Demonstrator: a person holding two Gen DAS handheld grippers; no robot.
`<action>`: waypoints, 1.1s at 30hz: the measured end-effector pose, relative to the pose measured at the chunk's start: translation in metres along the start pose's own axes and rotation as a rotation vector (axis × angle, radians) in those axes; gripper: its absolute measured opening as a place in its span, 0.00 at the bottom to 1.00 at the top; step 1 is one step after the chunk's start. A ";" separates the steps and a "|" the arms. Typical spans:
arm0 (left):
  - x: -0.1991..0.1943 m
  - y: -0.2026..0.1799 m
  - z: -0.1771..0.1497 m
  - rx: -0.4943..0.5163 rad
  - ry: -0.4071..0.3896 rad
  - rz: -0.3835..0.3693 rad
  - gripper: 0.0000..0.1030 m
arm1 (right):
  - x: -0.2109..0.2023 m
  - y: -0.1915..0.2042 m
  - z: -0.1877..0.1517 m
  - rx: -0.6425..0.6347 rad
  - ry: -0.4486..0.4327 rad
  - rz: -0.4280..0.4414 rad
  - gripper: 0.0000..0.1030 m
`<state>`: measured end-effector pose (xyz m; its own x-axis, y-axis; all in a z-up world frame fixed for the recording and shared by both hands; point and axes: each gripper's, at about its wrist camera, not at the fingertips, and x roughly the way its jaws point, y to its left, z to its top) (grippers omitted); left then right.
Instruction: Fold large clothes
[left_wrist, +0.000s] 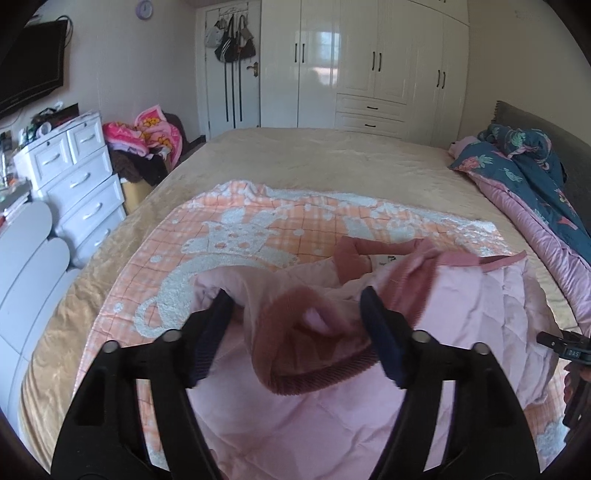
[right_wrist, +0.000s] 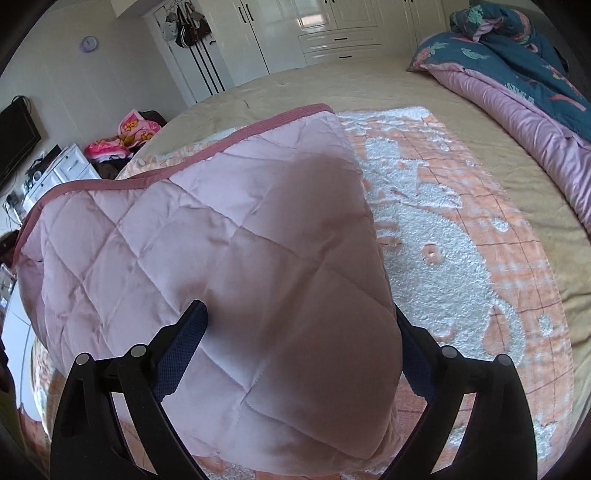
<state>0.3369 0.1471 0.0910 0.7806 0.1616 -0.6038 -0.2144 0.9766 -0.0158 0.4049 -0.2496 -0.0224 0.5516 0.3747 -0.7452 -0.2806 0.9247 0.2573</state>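
A pink quilted jacket (left_wrist: 424, 321) with darker ribbed trim lies on an orange-and-white patterned blanket (left_wrist: 236, 236) on the bed. My left gripper (left_wrist: 297, 321) stands open around a bunched sleeve with a dark pink ribbed cuff (left_wrist: 314, 354); the cloth lies between the jaws without being pinched. My right gripper (right_wrist: 303, 332) is wide open with a big fold of the jacket (right_wrist: 240, 236) draped between and over its fingers, hiding the right fingertip. The right gripper's body shows at the right edge of the left wrist view (left_wrist: 565, 349).
The beige bed cover (left_wrist: 332, 162) spreads beyond the blanket. A rolled blue and pink quilt (left_wrist: 532, 184) lies along the right side. A white drawer chest (left_wrist: 77, 177) and a clothes pile (left_wrist: 147, 140) stand at left. White wardrobes (left_wrist: 369, 62) fill the back wall.
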 end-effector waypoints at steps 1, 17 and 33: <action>-0.005 -0.003 0.001 0.009 -0.013 -0.001 0.76 | -0.002 0.001 0.001 0.001 -0.001 0.001 0.91; -0.043 -0.012 0.000 0.076 -0.071 0.008 0.91 | -0.070 0.012 0.000 -0.079 -0.148 -0.019 0.91; 0.016 0.083 -0.108 -0.168 0.186 -0.026 0.91 | -0.040 0.000 -0.015 -0.102 -0.115 -0.084 0.94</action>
<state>0.2677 0.2155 -0.0060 0.6687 0.0928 -0.7377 -0.3023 0.9404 -0.1557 0.3709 -0.2654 -0.0015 0.6607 0.3069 -0.6850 -0.3045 0.9437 0.1291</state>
